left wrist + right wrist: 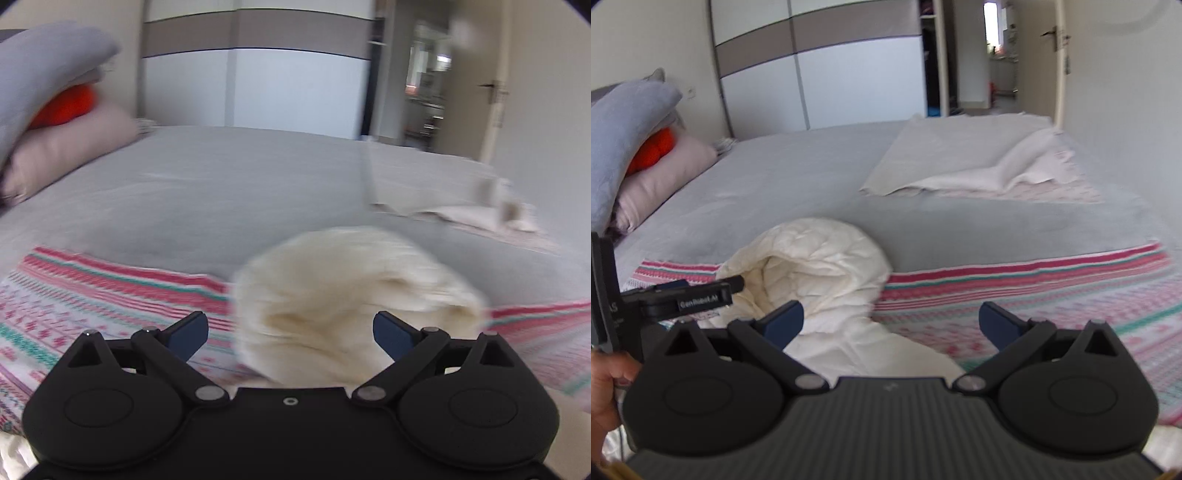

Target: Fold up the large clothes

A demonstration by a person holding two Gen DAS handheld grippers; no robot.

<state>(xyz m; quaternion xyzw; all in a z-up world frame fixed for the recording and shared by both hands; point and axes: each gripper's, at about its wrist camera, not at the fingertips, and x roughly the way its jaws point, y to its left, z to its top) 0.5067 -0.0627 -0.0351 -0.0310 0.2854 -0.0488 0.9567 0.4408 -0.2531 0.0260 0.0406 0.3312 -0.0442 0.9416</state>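
Bedroom around me: a wide bed (798, 177) under a grey sheet, with a white and taupe wardrobe (827, 66) at its far side and an open door (1056, 55) to the right. Pillows (624, 147) are stacked at the bed's left end, something orange wedged between them. A pale folded sheet (960, 158) lies on the far right part of the mattress. Nearest me, a pink, white and teal patterned blanket (1034, 295) covers the bed's near edge.

On that blanket sits the cream quilted garment (820, 266), bunched into a rounded heap. From the right wrist view I see my right tool (892, 319) with its fingers spread apart and nothing between them; the garment lies ahead and to the left, its lower part running under the left finger. My left tool (290, 334) is likewise spread wide, and the garment (343, 295), blurred, fills the gap just ahead of its fingertips. I cannot tell whether the fingers touch the fabric. In the right wrist view the left tool (701, 291) reaches in sideways against the heap's left flank.
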